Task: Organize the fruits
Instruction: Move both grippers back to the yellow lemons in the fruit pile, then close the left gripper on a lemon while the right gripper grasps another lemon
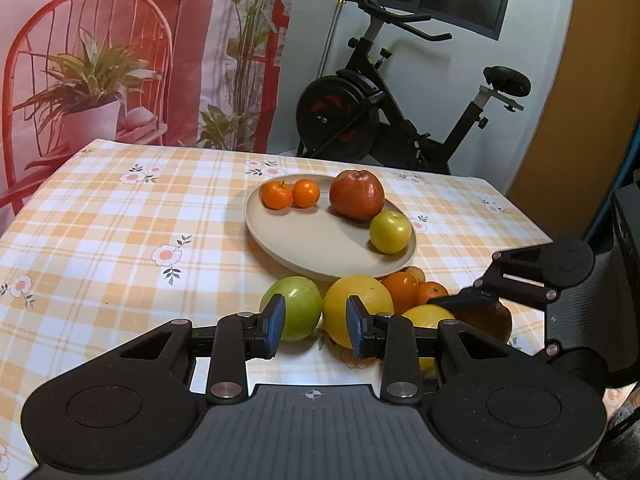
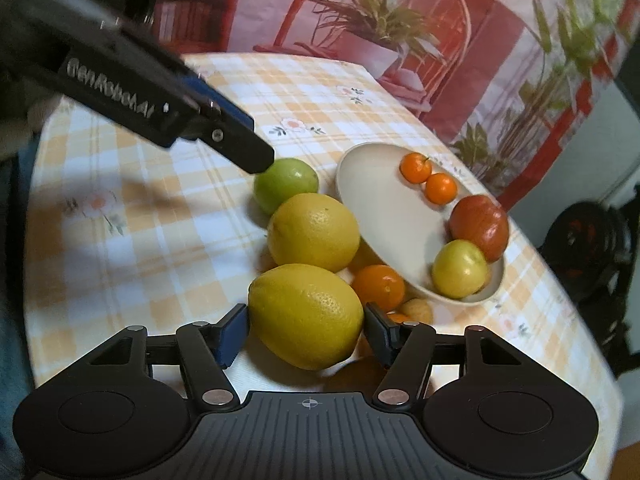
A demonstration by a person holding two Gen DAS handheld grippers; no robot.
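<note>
My right gripper [image 2: 306,334] is shut on a big yellow lemon [image 2: 304,316], one pad pressed to each side. A second yellow citrus [image 2: 314,232], a green apple [image 2: 292,180], an orange [image 2: 378,286] and a small yellowish fruit [image 2: 418,310] lie on the cloth beside the beige plate [image 2: 380,200]. On the plate are two mandarins [image 1: 290,194], a red apple [image 1: 356,194] and a yellow-green apple [image 1: 390,232]. My left gripper [image 1: 316,328] is drawn in to a narrow gap with nothing in it, hovering just short of the green apple [image 1: 298,304].
The table wears an orange checked cloth [image 1: 120,220]. A brown round thing [image 1: 494,320] sits under the right gripper [image 1: 452,302]; I cannot tell what it is. Beyond the far edge stand an exercise bike [image 1: 380,120] and a printed backdrop [image 1: 120,60].
</note>
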